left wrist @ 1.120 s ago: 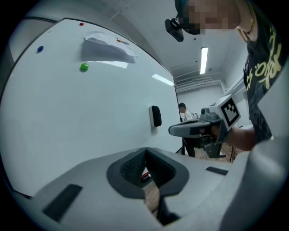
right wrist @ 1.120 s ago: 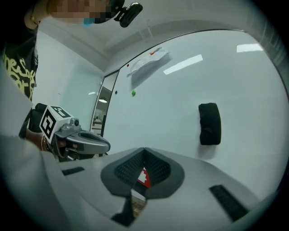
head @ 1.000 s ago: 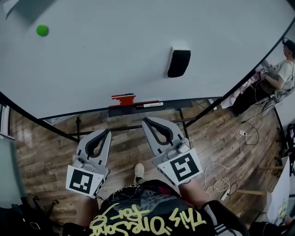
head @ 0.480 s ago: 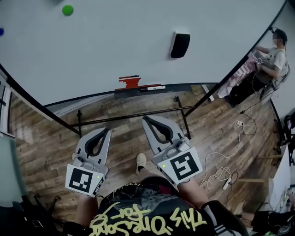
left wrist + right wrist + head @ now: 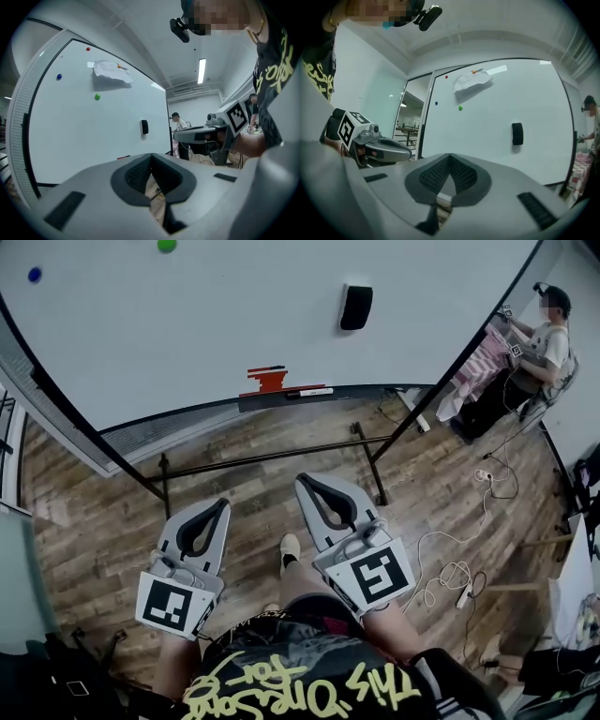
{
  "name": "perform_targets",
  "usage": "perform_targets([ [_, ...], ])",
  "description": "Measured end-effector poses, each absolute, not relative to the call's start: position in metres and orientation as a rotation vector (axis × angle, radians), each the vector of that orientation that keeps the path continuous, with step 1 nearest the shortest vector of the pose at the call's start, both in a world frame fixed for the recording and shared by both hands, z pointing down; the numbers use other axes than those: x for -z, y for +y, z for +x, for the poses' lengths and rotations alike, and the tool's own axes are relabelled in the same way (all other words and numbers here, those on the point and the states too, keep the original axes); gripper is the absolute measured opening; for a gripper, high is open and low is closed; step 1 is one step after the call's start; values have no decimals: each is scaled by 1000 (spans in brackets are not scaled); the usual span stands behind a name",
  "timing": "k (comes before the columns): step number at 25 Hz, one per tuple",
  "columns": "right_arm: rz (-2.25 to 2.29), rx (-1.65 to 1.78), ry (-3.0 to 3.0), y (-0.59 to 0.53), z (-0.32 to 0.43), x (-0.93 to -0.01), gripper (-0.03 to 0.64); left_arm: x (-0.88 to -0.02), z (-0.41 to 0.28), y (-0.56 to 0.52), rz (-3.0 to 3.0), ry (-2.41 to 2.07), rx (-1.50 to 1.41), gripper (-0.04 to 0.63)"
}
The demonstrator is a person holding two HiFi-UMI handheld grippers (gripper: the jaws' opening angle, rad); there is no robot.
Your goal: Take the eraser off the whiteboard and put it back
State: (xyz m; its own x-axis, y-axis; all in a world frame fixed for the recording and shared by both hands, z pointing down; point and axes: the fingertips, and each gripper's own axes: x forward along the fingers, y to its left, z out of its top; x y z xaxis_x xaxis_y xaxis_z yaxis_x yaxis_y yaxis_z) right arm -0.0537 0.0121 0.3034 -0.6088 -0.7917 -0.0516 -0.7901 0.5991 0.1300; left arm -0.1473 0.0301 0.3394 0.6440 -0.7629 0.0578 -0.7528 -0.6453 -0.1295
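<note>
One black eraser [image 5: 356,307] is sticking high on the whiteboard [image 5: 187,324], well apart from the two claws. The left claw [image 5: 218,506] and the right claw [image 5: 304,483] are both clenching tight on nothing. Two magnets are showing: a blue magnet [image 5: 35,275] and a green magnet [image 5: 166,245], which the top edge is cutting off. The little things on the tray [image 5: 281,403] are looking too small to tell.

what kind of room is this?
Probably an office or lab: big freestanding whiteboard with an eraser on it, cables on the wood floor, a person working at the side.
</note>
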Motion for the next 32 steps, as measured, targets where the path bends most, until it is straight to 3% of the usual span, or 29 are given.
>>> perform_targets([
  [32, 1245, 245, -2911, 134, -38, -294, 9, -328, -122, 149, -2683, 1377, 183, 8],
])
